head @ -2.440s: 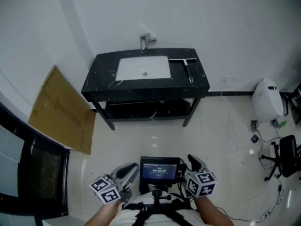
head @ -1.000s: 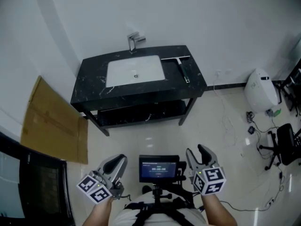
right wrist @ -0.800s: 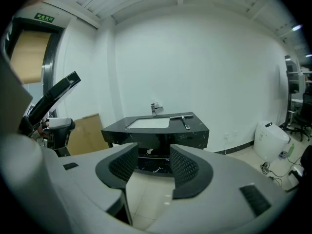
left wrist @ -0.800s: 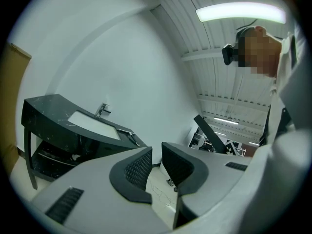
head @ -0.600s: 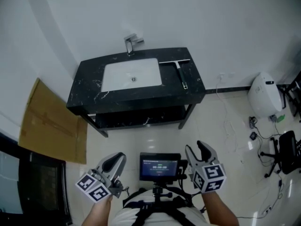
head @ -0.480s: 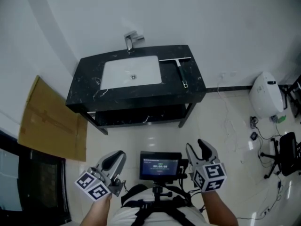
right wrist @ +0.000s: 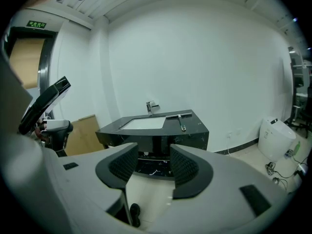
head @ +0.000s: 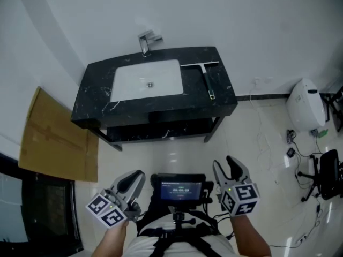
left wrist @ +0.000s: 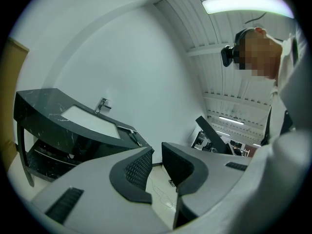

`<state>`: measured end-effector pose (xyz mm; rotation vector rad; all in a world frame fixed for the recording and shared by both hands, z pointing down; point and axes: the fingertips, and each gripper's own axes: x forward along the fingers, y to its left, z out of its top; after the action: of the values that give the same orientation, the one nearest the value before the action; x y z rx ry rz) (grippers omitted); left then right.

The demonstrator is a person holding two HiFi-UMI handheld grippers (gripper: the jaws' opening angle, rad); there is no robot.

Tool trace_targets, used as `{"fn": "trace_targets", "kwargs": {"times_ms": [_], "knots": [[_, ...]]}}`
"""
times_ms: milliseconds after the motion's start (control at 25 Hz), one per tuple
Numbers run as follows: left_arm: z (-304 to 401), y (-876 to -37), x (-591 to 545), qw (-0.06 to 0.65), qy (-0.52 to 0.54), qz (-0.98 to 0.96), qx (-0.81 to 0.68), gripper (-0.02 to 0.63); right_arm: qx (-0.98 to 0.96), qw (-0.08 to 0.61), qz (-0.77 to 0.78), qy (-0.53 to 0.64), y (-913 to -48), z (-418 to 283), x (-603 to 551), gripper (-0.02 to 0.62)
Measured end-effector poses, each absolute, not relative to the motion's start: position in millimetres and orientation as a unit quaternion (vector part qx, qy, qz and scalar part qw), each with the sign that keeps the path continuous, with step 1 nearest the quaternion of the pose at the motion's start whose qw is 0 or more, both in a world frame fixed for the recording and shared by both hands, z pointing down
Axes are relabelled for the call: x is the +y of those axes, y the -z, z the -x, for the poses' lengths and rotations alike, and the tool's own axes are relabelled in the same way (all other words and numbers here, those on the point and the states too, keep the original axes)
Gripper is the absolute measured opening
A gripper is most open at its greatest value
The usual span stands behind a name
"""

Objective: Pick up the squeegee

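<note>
The squeegee (head: 206, 79) lies on the right part of a black marble vanity top (head: 96, 90), its blade toward the wall and its handle pointing at me; it also shows far off as the squeegee (right wrist: 181, 121) and the squeegee (left wrist: 132, 135). My left gripper (head: 135, 179) and right gripper (head: 227, 168) hover low near my body, well short of the vanity. Both are open with nothing between the jaws.
A white sink basin (head: 147, 80) with a chrome tap (head: 147, 40) fills the vanity's left half. A cardboard sheet (head: 56, 137) leans at the left. A white appliance (head: 306, 105), cables and a chair base (head: 321, 170) sit at the right. A small screen (head: 181, 188) is mounted between my grippers.
The vanity has drifted slightly in the head view as I shift closer. Both grippers stay open in about the same low position.
</note>
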<state>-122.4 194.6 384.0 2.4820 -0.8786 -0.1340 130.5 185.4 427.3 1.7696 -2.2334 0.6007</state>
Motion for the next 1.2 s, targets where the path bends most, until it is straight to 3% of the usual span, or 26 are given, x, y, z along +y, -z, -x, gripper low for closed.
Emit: {"fn": "trace_targets", "kwargs": {"times_ms": [1200], "knots": [[198, -388, -24, 0.277, 0.047, -0.933, -0.227, 0.057, -0.680, 0.128, -0.696, -0.192, -410, -89, 20, 0.199]]}}
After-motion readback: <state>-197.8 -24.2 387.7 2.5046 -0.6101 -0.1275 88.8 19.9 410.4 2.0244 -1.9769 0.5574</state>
